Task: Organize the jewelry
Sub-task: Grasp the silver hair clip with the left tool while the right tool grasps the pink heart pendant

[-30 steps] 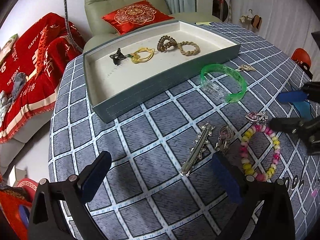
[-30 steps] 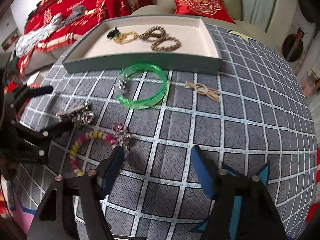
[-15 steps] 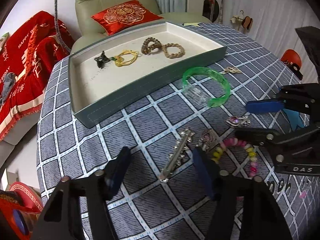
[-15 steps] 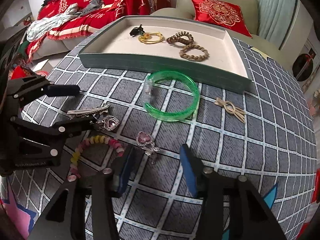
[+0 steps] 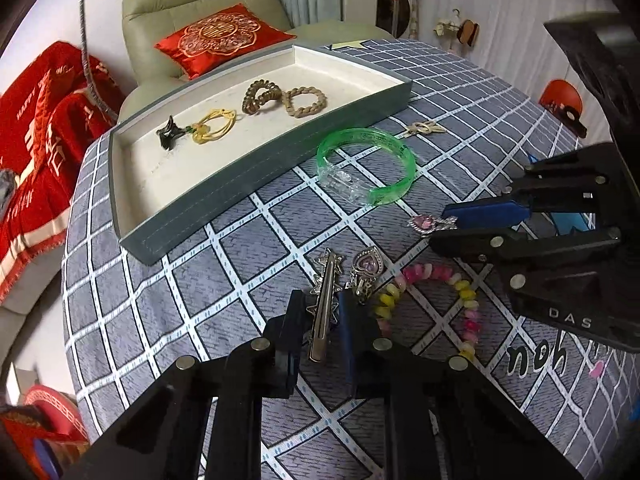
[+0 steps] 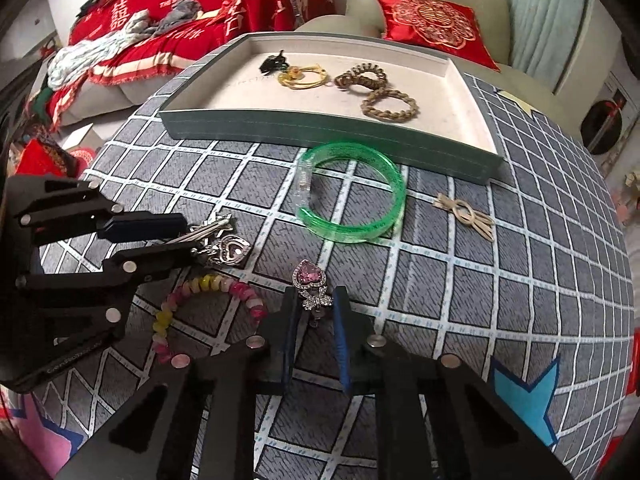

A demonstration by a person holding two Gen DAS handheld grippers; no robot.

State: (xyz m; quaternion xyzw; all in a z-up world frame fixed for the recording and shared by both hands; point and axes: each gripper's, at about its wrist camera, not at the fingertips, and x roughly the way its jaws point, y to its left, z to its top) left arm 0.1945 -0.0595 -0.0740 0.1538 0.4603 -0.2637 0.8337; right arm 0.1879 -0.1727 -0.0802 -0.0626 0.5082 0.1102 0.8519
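My left gripper [image 5: 320, 312] is shut on a silver star hair clip [image 5: 326, 300] that lies on the grey checked cloth. My right gripper [image 6: 316, 312] is shut on a pink heart brooch [image 6: 310, 280]; it also shows in the left wrist view [image 5: 430, 223]. A second heart brooch [image 5: 368, 266] and a pink and yellow bead bracelet [image 5: 432, 300] lie between them. A green bangle [image 5: 366, 166] and a gold bow clip [image 6: 466, 216] lie near the grey tray [image 5: 256, 160]. The tray holds a black clip [image 5: 170, 136], a yellow tie [image 5: 214, 130] and two brown ties.
The round table [image 6: 520, 280] drops off on all sides. A beige armchair with a red cushion [image 5: 218, 38] stands behind the tray. A sofa with a red blanket [image 6: 180, 12] is at the left.
Both grippers have moved forward and down to the cloth and closed. The left closed on the silver hair clip, the right on the pink heart brooch.
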